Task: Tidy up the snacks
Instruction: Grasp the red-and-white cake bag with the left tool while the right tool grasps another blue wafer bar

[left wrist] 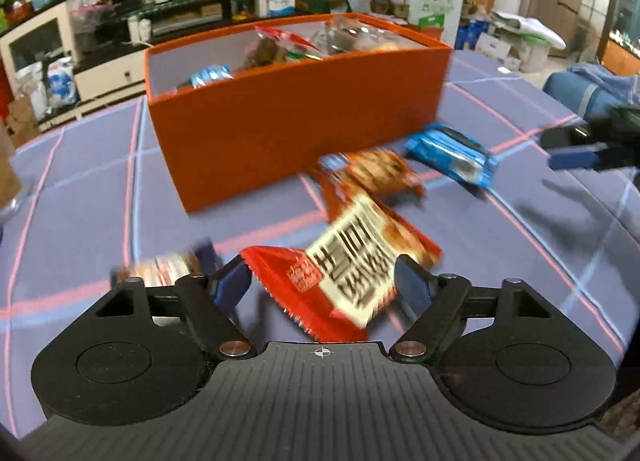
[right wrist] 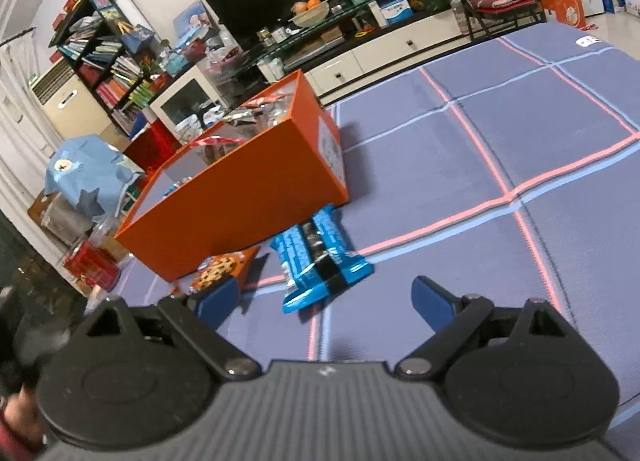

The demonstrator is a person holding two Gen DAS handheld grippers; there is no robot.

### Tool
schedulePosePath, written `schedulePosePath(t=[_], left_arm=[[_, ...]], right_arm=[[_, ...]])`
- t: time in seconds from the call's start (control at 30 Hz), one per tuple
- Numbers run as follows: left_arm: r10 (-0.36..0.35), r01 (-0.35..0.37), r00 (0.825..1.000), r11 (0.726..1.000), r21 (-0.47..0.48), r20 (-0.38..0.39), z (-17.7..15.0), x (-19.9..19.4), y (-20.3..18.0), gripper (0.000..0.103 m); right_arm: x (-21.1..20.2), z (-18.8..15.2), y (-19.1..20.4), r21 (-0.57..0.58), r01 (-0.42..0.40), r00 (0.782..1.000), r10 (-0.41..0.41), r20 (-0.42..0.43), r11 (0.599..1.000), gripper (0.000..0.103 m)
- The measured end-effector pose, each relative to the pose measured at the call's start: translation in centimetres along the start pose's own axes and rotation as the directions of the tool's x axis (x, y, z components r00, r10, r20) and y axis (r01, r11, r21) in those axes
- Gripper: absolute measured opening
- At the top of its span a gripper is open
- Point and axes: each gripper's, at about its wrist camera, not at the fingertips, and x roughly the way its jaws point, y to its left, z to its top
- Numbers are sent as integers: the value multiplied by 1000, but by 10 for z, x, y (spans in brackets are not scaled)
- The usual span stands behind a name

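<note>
- Cluttered living-room shelves, a dark television and a low white cabinet fill the background behind a desk [right wrist: 500, 133] covered in a blue-grey cloth crossed by pink and pale blue lines.
- Left hand-held gripper [left wrist: 322, 281]: its blue pads stand either side of a red snack packet [left wrist: 340, 281] with a white label of bold black characters. The packet lies tilted between the jaws, one corner toward the camera. Motion blur hides whether the pads actually press on it, so I cannot tell if it is pinched or merely framed.
- Just left of that hand-held gripper, a small orange-and-white wrapper [left wrist: 160, 269] lies on the cloth, partly hidden behind the left finger.
- Beyond the red packet lies a brown cookie packet [left wrist: 376, 173], and to its right a blue biscuit packet [left wrist: 452, 155], both close to the front wall of the box.
- Orange box [left wrist: 296, 129]: open-topped, it stands on the desk and already holds several snacks, among them a blue one near its left end and red and brown ones further back.
- Right hand-held gripper [right wrist: 324, 301]: its jaws are spread wide with nothing between them, hovering over bare cloth. It points toward the blue biscuit packet [right wrist: 320, 261], which lies just beside the box's [right wrist: 240, 205] near corner, with the cookie packet [right wrist: 220, 269] to the left.
- From the left wrist view, the right hand-held gripper [left wrist: 576, 149] shows at the right edge, well apart from the snacks.
</note>
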Motion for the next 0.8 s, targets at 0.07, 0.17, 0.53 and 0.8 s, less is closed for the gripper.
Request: schedulePosePath(t=[0.07,0.17,0.53,0.8], left_arm=[[-26,26,999,1000,-12,-21,-18,-11,-13,47],[-53,55,997,998,26,-61,-39,-25,-33,46],[76,-74,997,993,-97,25,2,-6,-26,65],[111,-112,994,992,-62,-16,-10,25,-30,11]], right_arm=[[-1,0,-1,-1,6,1000,-6,3,1000,93],[-2,-1,-2,-7,13,1000,-12,7,1000,93],[5,-3,9,-90,46,999,-45,6,995,93],[27,-2,20,-134,80,996,-83,-24,988,92]])
